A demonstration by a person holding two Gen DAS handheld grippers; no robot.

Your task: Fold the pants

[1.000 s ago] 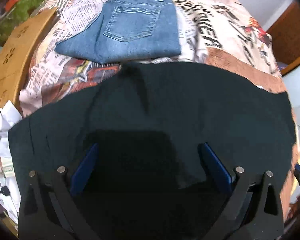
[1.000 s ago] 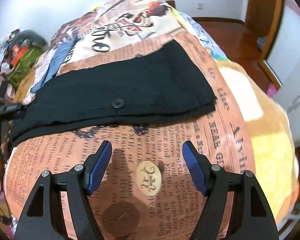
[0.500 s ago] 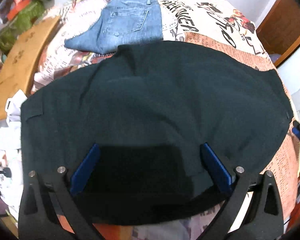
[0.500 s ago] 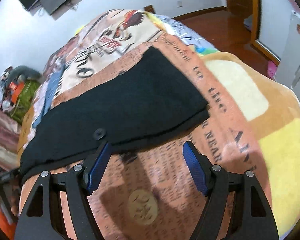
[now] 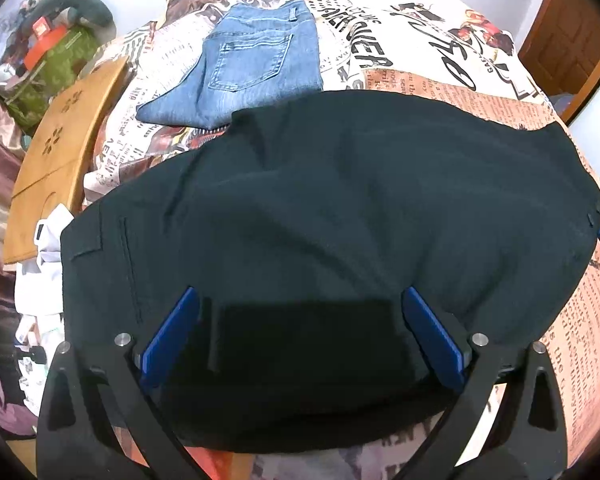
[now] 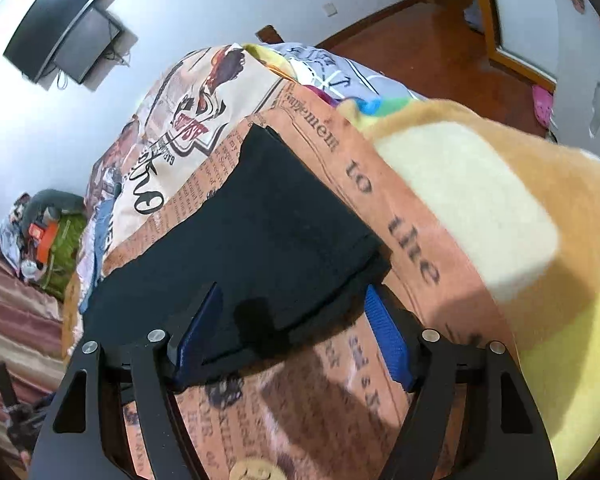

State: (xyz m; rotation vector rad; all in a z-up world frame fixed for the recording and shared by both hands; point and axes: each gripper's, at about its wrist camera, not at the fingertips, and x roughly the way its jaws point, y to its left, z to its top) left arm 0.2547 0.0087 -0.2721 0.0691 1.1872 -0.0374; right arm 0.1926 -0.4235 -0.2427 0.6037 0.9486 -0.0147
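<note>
Right wrist view: the right gripper, jaws closing with pads not yet pressing, straddles the near corner of the black pants, whose long axis runs leftward across the bed toward the left gripper, spread wide above the other end.

Both views are evenly and brightly lit, seemingly from overhead; the black pants read as a near-featureless dark mass, their folds barely showing; a darker shadow patch lies on them between the fingers of the left gripper. Fisheye bending curves everything away from the pants, with black vignette corners; in the right wrist view the bedspread beside the pants is smeared by motion blur.
</note>
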